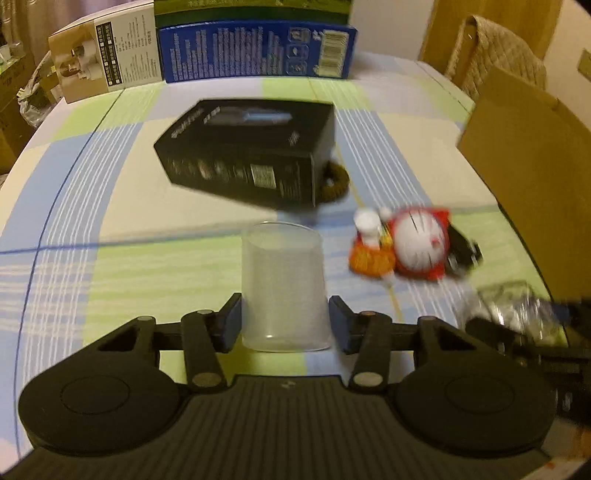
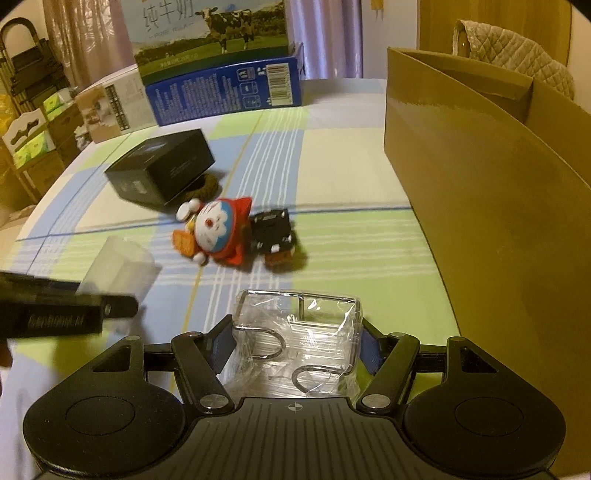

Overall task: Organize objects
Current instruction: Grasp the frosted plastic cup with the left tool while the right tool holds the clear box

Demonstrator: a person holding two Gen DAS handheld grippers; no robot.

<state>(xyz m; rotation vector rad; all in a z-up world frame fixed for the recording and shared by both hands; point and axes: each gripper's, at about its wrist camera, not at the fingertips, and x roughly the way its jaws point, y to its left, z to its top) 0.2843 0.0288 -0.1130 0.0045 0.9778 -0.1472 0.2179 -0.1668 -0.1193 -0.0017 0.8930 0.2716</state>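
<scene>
i find a frosted plastic cup (image 1: 284,288) standing between the fingers of my left gripper (image 1: 285,321), on the checked tablecloth (image 1: 122,280). its long axis runs near upright, tipped slightly away from the camera; which end is the open one i cannot tell through the blur. both pads sit against the cup's sides low down, so i record the left jaws as clamped on the cup. in the right wrist view the same cup (image 2: 118,266) shows at the left, just beyond the dark finger of the left gripper.

my right gripper (image 2: 295,347) is closed on a wire rack wrapped in clear film (image 2: 299,339). the rack's long axis lies across the jaws, level with the cloth, and its two hooked ends curl back toward the camera. the pads press on the wrap at both sides.

just beyond the cup, to its right, a red and white cat figure (image 1: 413,243) lies on its side, touching a small black object (image 1: 463,251) on its far side. farther off a black box (image 1: 251,151) lies flat, with a brown braided ring (image 1: 334,182) partly under its right corner. a tall open cardboard box (image 2: 480,221) stands along the right edge. at the far end a blue carton (image 1: 258,51) carries a milk carton (image 2: 210,33) with a cow picture, with a white and brown carton (image 1: 107,62) just beside them.
</scene>
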